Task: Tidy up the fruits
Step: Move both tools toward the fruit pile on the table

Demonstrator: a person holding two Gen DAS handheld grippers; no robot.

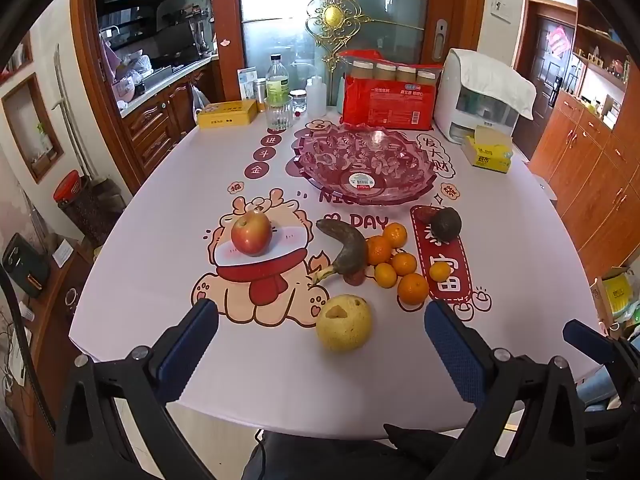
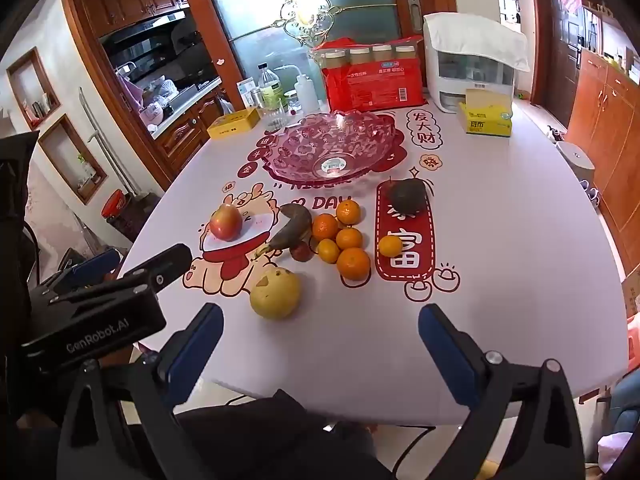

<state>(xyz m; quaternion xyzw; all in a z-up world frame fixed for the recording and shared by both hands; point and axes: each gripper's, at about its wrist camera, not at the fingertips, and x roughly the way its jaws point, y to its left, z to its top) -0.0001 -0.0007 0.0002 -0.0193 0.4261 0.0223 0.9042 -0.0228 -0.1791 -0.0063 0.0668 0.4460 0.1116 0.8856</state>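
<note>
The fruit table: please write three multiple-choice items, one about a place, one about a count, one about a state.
1. Where is the yellow pear?
A. nearest the table's near edge
B. inside the bowl
C. beside the tissue box

2. How many oranges lie on the table?
A. three
B. seven
C. ten

3. What is in the pink glass bowl?
A. the apple
B. no fruit
C. the banana

Answers: 1 A, it lies in front of all other fruit; 2 B, seven can be counted; 3 B, only a sticker shows inside.

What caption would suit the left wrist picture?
Open left gripper above a yellow pear, with loose fruit and an empty pink glass bowl beyond.
</note>
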